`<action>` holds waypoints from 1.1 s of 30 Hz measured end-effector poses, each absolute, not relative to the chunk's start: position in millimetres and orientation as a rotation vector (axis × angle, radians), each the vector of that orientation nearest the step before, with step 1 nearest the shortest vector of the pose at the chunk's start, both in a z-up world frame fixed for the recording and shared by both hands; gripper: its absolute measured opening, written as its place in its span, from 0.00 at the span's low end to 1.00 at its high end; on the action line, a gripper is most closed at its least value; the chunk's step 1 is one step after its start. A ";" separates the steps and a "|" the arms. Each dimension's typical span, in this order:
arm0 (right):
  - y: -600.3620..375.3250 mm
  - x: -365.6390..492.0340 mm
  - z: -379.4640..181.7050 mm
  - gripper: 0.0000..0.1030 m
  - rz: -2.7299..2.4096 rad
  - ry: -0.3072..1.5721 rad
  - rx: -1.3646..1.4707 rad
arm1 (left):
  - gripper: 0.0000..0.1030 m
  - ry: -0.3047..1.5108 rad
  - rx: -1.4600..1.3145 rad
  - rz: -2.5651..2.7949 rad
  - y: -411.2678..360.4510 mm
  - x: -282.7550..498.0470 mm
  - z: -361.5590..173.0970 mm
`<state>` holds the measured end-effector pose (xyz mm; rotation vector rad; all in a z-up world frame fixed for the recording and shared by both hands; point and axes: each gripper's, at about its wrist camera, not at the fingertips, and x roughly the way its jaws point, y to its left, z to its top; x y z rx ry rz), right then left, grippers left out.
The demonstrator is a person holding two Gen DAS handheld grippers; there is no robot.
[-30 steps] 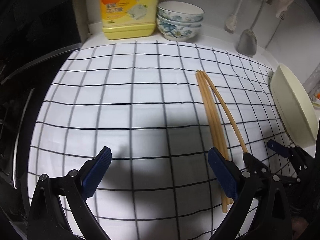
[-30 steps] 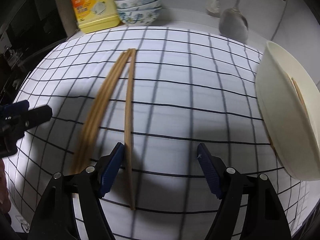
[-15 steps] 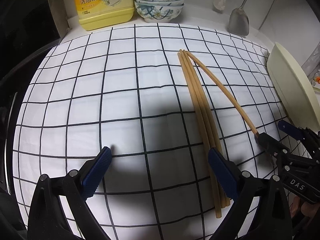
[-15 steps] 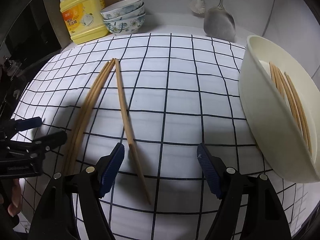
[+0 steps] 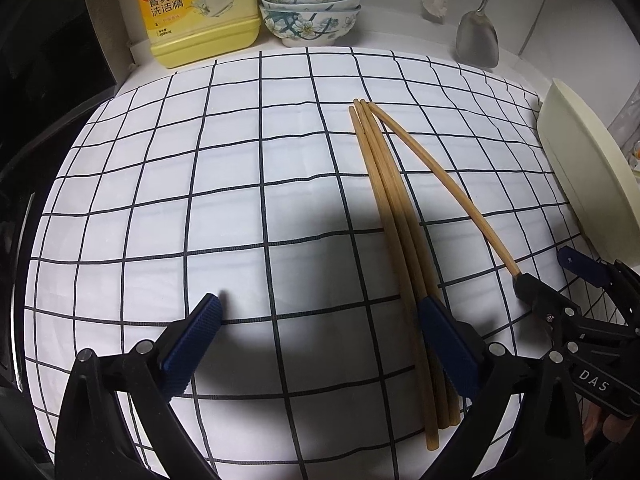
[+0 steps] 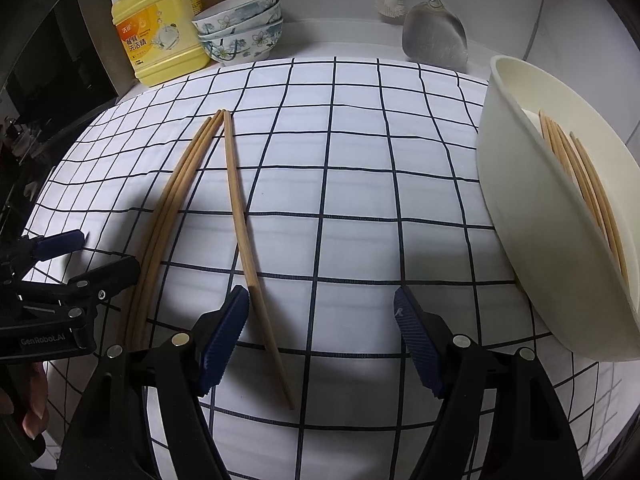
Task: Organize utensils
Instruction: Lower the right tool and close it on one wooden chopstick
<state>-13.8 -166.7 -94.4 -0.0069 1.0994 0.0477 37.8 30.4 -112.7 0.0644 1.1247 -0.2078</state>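
on the checked cloth (image 6: pixel 360 168) three chopsticks (image 6: pixel 172 208) lie bunched, a lone chopstick (image 6: pixel 244 232) just to their 3 o'clock, far tips meeting. the basin (image 6: pixel 516 216) at 3 o'clock holds more chopsticks (image 6: pixel 580 188). at 12 o'clock behind the cloth stand stacked bowls (image 6: pixel 244 32), a detergent bottle (image 6: pixel 156 36) at 11.

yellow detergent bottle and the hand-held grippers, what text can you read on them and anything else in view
"餐具洗洁精" on the label of the yellow detergent bottle.
"洗洁" or similar, a small logo in the label's orange corner: too blurred to be sure.
Fine print under the big characters: too small to read.
"DAS" on the right hand-held gripper, in the left wrist view.
"GenRobot.AI" on the left hand-held gripper, in the right wrist view.
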 end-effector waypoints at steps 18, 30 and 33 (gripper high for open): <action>-156.2 -2.2 -97.8 0.70 0.074 1.098 -0.064 | 0.95 1.107 0.094 -0.136 45.9 48.0 -116.7; -142.1 12.8 -98.8 0.65 0.155 1.091 -0.112 | 0.80 1.075 0.098 -0.144 39.3 60.0 -113.4; -133.7 14.4 -96.5 0.48 0.189 1.085 -0.141 | 0.58 1.063 0.118 -0.181 30.5 60.7 -108.9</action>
